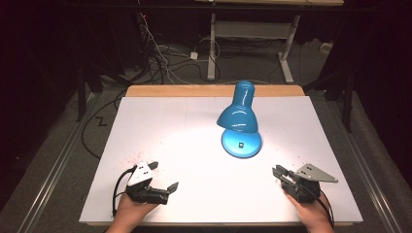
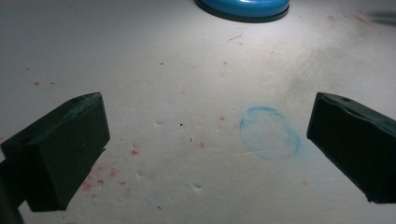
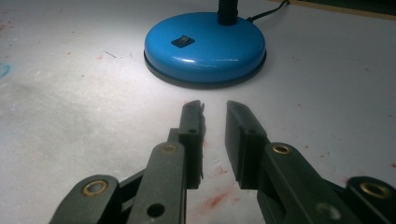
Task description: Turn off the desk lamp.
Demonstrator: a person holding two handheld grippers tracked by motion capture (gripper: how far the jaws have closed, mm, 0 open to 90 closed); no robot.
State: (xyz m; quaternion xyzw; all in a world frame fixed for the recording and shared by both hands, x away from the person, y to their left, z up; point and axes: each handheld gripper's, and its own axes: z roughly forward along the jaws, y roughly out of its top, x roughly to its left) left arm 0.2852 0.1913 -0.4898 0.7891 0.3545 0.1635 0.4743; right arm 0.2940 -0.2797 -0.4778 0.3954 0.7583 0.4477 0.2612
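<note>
On the matte white surface (image 1: 160, 121), a glossy blue metal desk lamp (image 1: 240, 121) glows; my left gripper (image 1: 163, 182) rests with jaws wide, my right gripper (image 3: 215, 114) level with jaws narrow, both empty.

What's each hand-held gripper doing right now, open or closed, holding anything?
Left hand-held gripper: open wide, holding nothing.
Right hand-held gripper: nearly closed, a narrow gap left, holding nothing.

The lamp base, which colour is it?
Glossy blue lamp base, clearest in the right gripper view.

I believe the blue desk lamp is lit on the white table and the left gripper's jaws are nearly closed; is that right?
Not quite: the left gripper has its jaws wide apart, as the left gripper view shows. The blue desk lamp is indeed lit on the white table.
</note>
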